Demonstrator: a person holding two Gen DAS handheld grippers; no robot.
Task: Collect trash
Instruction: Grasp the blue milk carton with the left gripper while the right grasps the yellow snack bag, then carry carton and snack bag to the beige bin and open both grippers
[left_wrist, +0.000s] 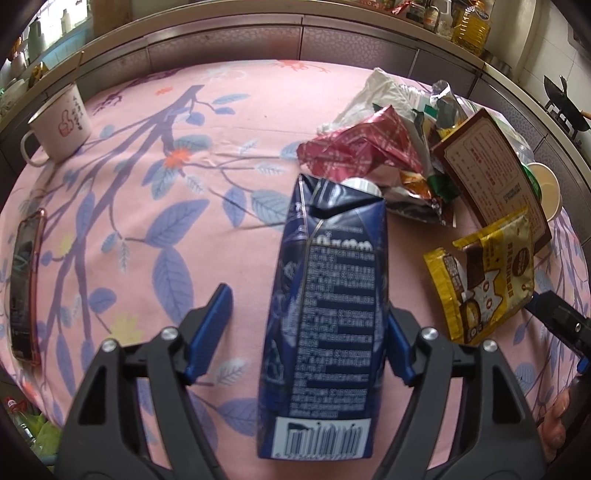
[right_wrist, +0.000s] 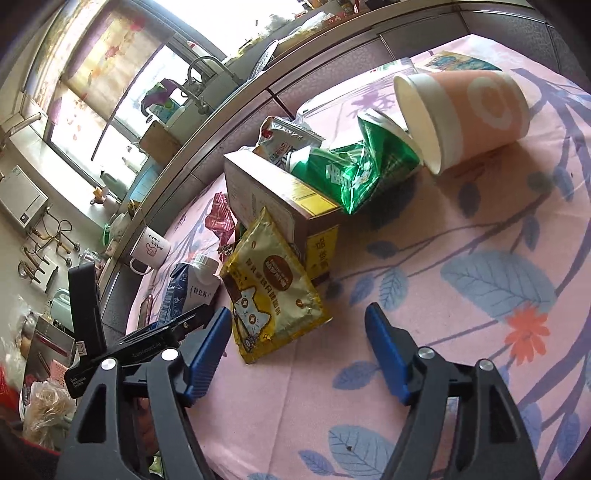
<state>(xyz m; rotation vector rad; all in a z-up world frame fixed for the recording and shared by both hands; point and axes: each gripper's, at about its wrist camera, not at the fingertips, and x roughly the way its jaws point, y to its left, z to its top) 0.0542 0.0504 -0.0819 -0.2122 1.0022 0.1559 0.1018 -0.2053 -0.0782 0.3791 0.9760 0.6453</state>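
While my left gripper (left_wrist: 306, 328) hangs over the pink, leaf-printed tablecloth (left_wrist: 155, 177), its ribbed blue fingers (left_wrist: 208, 332) stand spread apart. Far left in that view lies a flat phone (left_wrist: 24, 291) in a glossy reddish case, and behind it a white enamel mug (left_wrist: 61, 123) with a thin looped handle stands upright near the table's back edge. Between my left fingers lies a dark blue carton (left_wrist: 325, 317), a tall waxed-card box with a folded gable top, a white round cap and a barcode at the near end. The right-hand finger sits against its side; the left-hand one is well clear, so nothing is pinched. Beyond the carton is a heap of litter: a crumpled red foil wrapper (left_wrist: 354, 147), white crinkled plastic, a flat brown cardboard box (left_wrist: 491, 166), and nearer, a shiny yellow foil pouch (left_wrist: 487, 273) with a torn top.

My right gripper (right_wrist: 299, 350) is also spread wide, with only bare cloth between its fingers. The yellow pouch lies just ahead of its left-hand finger, leaning on the cardboard box. A crushed green paper cup (right_wrist: 365, 166) rests on that box, and a smooth pink paper cup (right_wrist: 465, 118) lies tipped on its side, its mouth touching the green one.
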